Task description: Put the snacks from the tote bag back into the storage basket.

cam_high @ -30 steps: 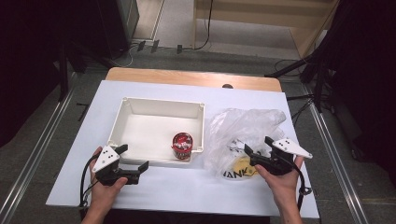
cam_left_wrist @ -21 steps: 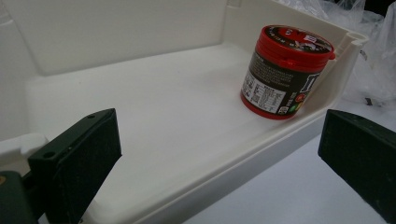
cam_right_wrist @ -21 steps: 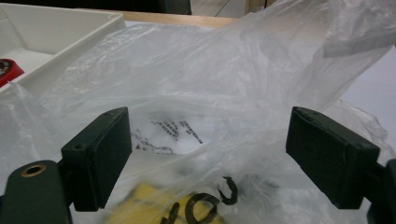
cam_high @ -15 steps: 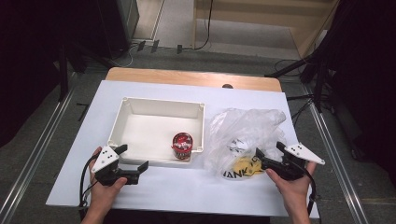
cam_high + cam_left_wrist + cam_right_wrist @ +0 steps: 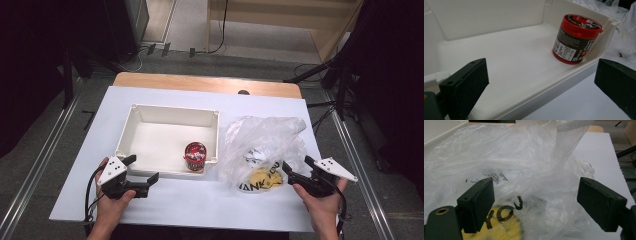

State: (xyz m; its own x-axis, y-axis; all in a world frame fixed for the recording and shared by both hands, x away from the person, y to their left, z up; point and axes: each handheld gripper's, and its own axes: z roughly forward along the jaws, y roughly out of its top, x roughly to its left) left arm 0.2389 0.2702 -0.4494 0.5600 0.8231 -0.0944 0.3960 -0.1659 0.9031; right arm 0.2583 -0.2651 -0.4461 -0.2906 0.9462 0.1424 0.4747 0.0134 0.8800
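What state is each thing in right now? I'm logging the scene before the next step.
Red-lidded jar: upright, lid on, in the bin's near right corner.
White bin: open-topped, holding just the jar.
Plastic bag: crumpled on the table right of the bin, something yellow inside.
Left gripper: open, holding nothing, by the bin's near wall.
Right gripper: open, holding nothing, at the bag's near right edge.
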